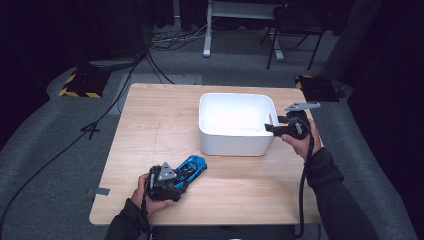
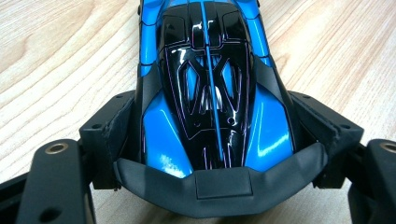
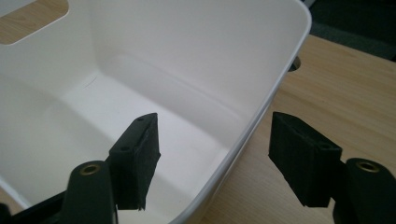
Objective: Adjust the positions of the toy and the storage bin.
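Left gripper (image 2: 210, 140) around glossy blue car (image 2: 210, 84)

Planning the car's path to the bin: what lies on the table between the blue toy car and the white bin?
Nothing: bare wood separates the blue toy car from the white bin, seen in the high view.

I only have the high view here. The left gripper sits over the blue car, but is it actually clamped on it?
Observer: Yes. In the left gripper view the left gripper has its pads pressed on both flanks of the blue toy car, at its wide end.
Operator: And the right gripper at the bin, is it holding the wall?
Observer: No. The right gripper straddles the rim of the white bin, one jaw inside and one outside, with a gap on each side.
Operator: Anything in the bin?
Observer: Nothing on the part of the floor that the right gripper view shows.
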Tool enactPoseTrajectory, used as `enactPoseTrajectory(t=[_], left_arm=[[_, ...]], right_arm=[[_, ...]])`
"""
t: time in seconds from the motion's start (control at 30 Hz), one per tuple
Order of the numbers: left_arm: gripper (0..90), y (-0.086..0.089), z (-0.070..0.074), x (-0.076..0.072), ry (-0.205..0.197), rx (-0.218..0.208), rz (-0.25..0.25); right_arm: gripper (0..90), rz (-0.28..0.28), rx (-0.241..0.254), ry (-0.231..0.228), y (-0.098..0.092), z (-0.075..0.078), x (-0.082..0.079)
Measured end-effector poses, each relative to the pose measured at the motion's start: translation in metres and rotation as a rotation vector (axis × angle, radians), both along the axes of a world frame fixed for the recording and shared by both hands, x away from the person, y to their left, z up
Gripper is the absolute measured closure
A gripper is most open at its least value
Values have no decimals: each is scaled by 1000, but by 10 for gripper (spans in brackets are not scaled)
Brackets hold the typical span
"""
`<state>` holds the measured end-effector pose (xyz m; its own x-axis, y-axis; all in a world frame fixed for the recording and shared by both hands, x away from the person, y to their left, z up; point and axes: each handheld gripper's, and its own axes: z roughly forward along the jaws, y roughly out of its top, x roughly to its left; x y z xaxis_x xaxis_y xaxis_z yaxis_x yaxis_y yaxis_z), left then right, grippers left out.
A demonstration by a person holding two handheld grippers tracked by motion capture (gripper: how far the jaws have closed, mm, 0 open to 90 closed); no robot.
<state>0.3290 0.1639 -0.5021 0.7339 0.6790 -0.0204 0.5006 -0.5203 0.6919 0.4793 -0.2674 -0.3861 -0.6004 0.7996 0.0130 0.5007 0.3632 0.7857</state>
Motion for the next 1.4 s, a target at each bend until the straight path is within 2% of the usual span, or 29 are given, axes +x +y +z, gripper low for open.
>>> enactPoseTrajectory(t=[0.07, 0.3, 0.47, 0.53, 0.6, 0.67, 0.83, 0.93, 1.1, 1.2, 1.27, 1.33, 1.4], left_arm=[[234, 0, 0, 0, 7, -5, 0], [234, 0, 0, 0, -3, 6, -2], [234, 0, 0, 0, -1, 5, -1], [234, 0, 0, 0, 2, 3, -2], [234, 0, 0, 0, 2, 2, 0], [234, 0, 0, 0, -2, 7, -4], [234, 0, 0, 0, 5, -3, 4], [234, 0, 0, 0, -1, 3, 2], [234, 0, 0, 1, 4, -1, -2], [233, 0, 0, 1, 4, -1, -2], [233, 0, 0, 1, 4, -1, -2], [233, 0, 0, 1, 4, -1, -1], [233, 0, 0, 1, 4, -1, 0]], right_arm=[[319, 8, 4, -33, -3, 6, -5], [298, 18, 36, -76, -17, 16, -15], [291, 23, 48, -90, -21, 18, -22], [285, 32, 55, -119, -27, 19, -29], [282, 32, 64, -119, -28, 20, -32], [272, 50, 65, -152, -35, 19, -41], [265, 61, 80, -178, -43, 15, -50], [256, 60, 84, -185, -48, 10, -57], [246, 63, 21, -192, -53, -12, -71], [240, 73, 0, -167, -56, -30, -76], [239, 74, -13, -166, -57, -36, -78], [236, 81, -15, -133, -62, -52, -81], [235, 76, -24, -115, -65, -61, -83]])
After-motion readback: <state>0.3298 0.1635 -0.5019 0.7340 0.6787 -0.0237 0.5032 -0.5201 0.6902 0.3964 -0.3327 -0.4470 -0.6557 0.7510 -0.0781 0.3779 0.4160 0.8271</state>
